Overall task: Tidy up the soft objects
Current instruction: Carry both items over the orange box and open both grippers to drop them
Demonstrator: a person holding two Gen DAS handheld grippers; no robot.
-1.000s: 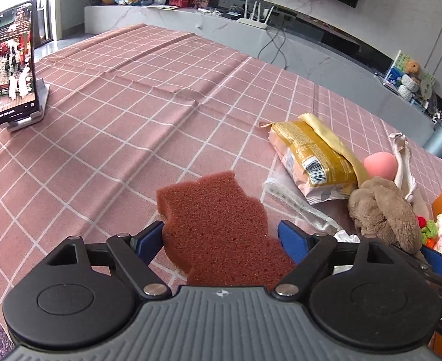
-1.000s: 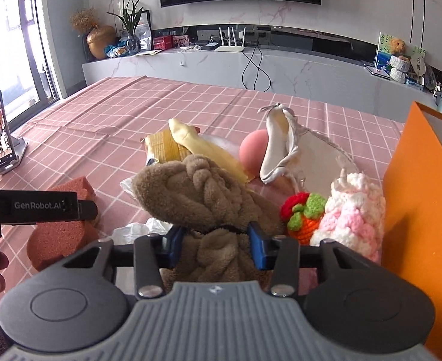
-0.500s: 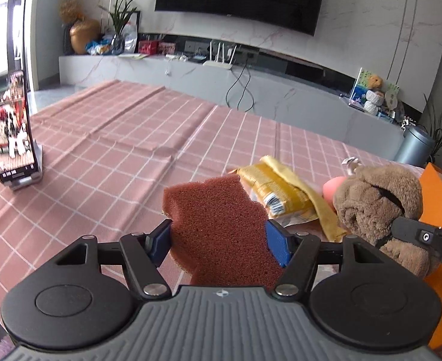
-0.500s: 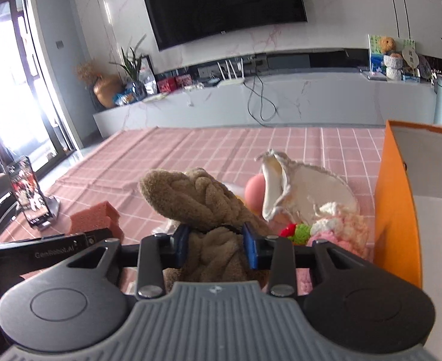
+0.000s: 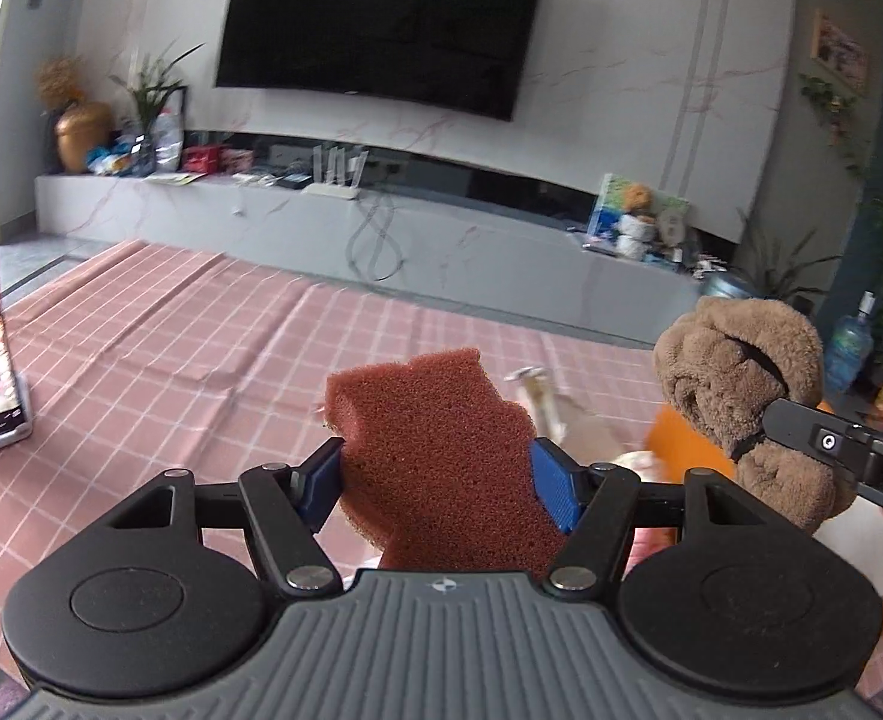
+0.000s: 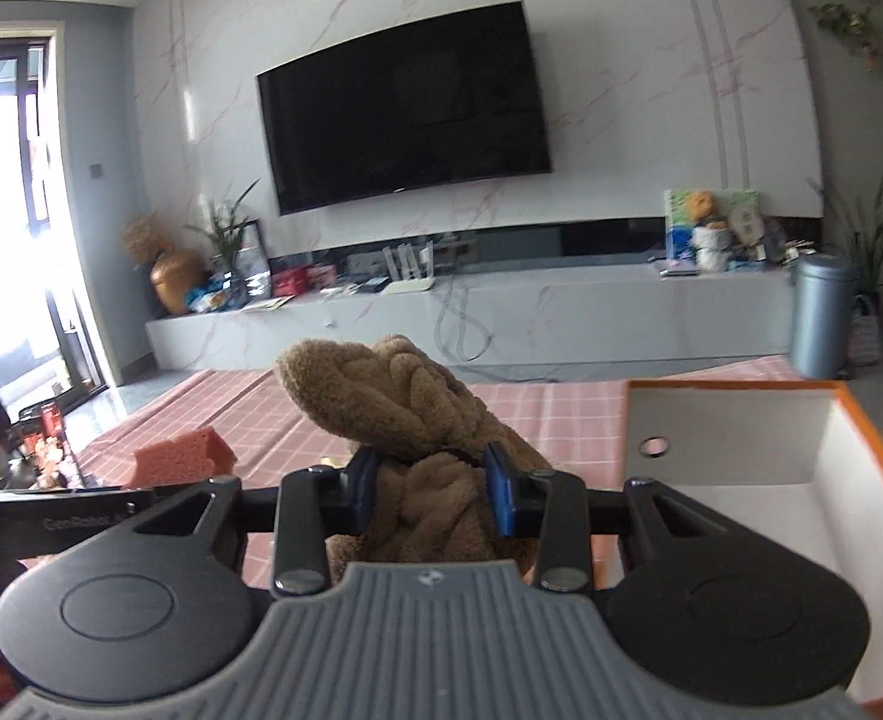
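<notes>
Two soft things are in your grip, both held up above the pink checked tablecloth (image 5: pixel 171 360). Your left gripper (image 5: pixel 438 483) is closed on the rust-brown notched foam sponge (image 5: pixel 435 450), its blue pads pressing both sides. Your right gripper (image 6: pixel 432 489) is clamped around the waist of the fuzzy tan braided plush (image 6: pixel 405 414). The orange box with a white inside (image 6: pixel 741 480) sits on the tablecloth just right of the plush.

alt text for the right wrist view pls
The right gripper clamps a brown plush towel bundle held above a pink checked tablecloth. An open orange box with a white inside sits to the right; a pink sponge shows at left.
</notes>
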